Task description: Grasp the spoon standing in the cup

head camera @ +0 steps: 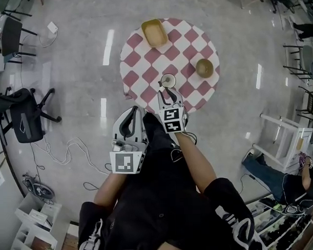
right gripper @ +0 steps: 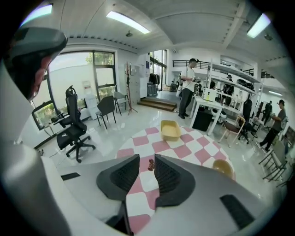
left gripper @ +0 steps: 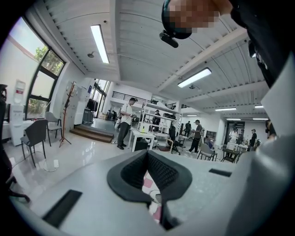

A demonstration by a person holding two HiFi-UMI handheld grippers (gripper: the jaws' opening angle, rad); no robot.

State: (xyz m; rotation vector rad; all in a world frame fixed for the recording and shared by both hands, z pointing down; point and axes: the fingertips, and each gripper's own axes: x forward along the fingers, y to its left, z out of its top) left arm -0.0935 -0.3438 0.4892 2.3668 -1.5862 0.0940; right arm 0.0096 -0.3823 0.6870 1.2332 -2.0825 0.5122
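Note:
A pale cup [head camera: 168, 81] stands near the front edge of the round checkered table [head camera: 144, 76], with a spoon in it. My right gripper [head camera: 168, 91] reaches to just short of the cup. In the right gripper view its jaws [right gripper: 146, 159] stand open, and the spoon's dark reddish-brown top [right gripper: 150, 164] shows in the gap, touched by neither pad. The cup itself is hidden under the jaws there. My left gripper [head camera: 131, 111] hangs back off the table's near-left edge, its tips [left gripper: 147, 153] together with nothing between them.
A yellow tray [head camera: 154, 32] sits at the table's far side and a wooden bowl [head camera: 204, 68] at its right. A black office chair [head camera: 23, 119] and loose cables [head camera: 65, 150] lie on the floor to the left. Shelving stands at the right.

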